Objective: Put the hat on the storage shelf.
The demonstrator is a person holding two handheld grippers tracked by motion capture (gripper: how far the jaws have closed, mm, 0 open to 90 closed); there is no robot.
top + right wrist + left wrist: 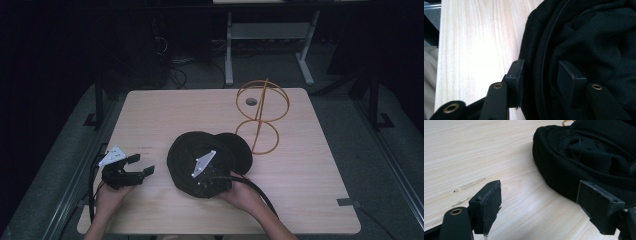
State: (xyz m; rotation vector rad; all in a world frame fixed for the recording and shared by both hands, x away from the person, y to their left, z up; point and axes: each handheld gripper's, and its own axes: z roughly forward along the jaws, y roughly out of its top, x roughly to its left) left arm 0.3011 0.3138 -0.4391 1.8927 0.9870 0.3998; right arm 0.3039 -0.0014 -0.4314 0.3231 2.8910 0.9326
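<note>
A round black fabric piece (pixel 187 150) lies flat on the middle of the wooden table (pixel 160 110), with a second black disc (pixel 239 150) tucked behind it on the right. My right gripper (pixel 192 189) reaches over its near edge. In the right gripper view the fabric's thick rim (pixel 536 50) runs between the jaws of the right gripper (pixel 541 63), one pad outside it and one inside; I see no squeeze on it. My left gripper (pixel 141 165) rests on the table to the left, open and empty. Its own view, over the left gripper (pixel 539 185), shows the fabric (pixel 584 157) just ahead.
A yellow wire frame (pixel 262 107) made of rings stands at the back right of the table, just behind the black discs. A metal desk leg (pixel 229 50) and cables stand on the floor beyond the far edge. Bare wood (pixel 486 150) stretches left of the fabric.
</note>
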